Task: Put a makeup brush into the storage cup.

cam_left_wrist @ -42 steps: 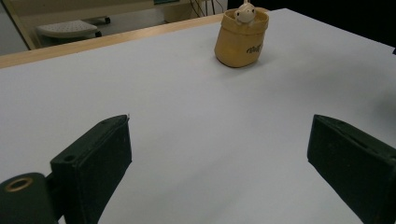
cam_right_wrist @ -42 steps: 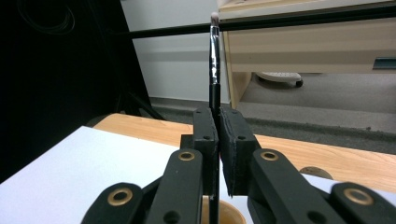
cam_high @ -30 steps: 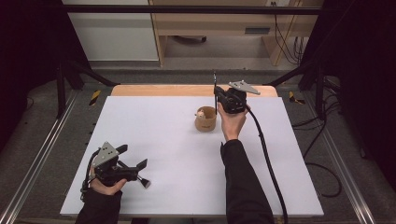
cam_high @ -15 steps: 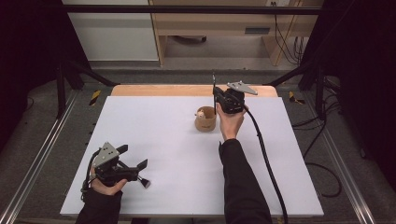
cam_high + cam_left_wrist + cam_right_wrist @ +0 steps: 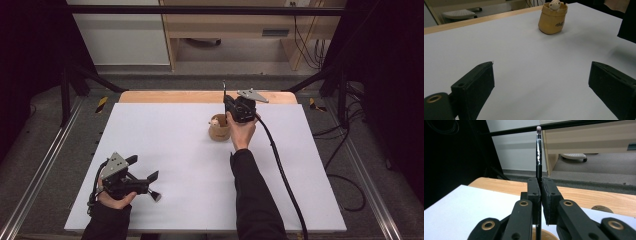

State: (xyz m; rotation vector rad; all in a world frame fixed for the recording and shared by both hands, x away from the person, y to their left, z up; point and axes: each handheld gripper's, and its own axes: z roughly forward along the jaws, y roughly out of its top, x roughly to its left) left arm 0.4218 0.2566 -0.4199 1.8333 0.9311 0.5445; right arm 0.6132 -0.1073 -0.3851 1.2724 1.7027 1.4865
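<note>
Brush [image 5: 538, 152], thin and dark with a shiny ferrule and a pale tip, stands upright in the right hand-held gripper, at the far middle of the desk [image 5: 165, 145].

Going left to right in the high view: at the near left corner of the white desk, the left hand-held gripper [image 5: 153, 186] rests low over the surface in the person's left hand [image 5: 114, 197], pointing right. Its jaws are released and spread wide, with bare desk between them, as the left gripper view shows. A grey three-cornered plate sits on its top and a cable loops at its near side.

Right of the middle, toward the far edge, stands a small tan cup [image 5: 219, 131] with a pale little figure [image 5: 554, 4] poking out of its top. In the left gripper view the cup has a dark print on its side.

Just right of the cup and over it, the right hand-held gripper [image 5: 540, 192] is held in the person's right hand [image 5: 243, 131], the dark sleeve running back to the near edge. Its jaws are clenched on the brush handle, which runs down between the pads toward the cup's rim below. The brush tip points up. The cable trails from this gripper to the near right.

Beyond the white sheet, a strip of bare wood marks the far edge of the desk.
</note>
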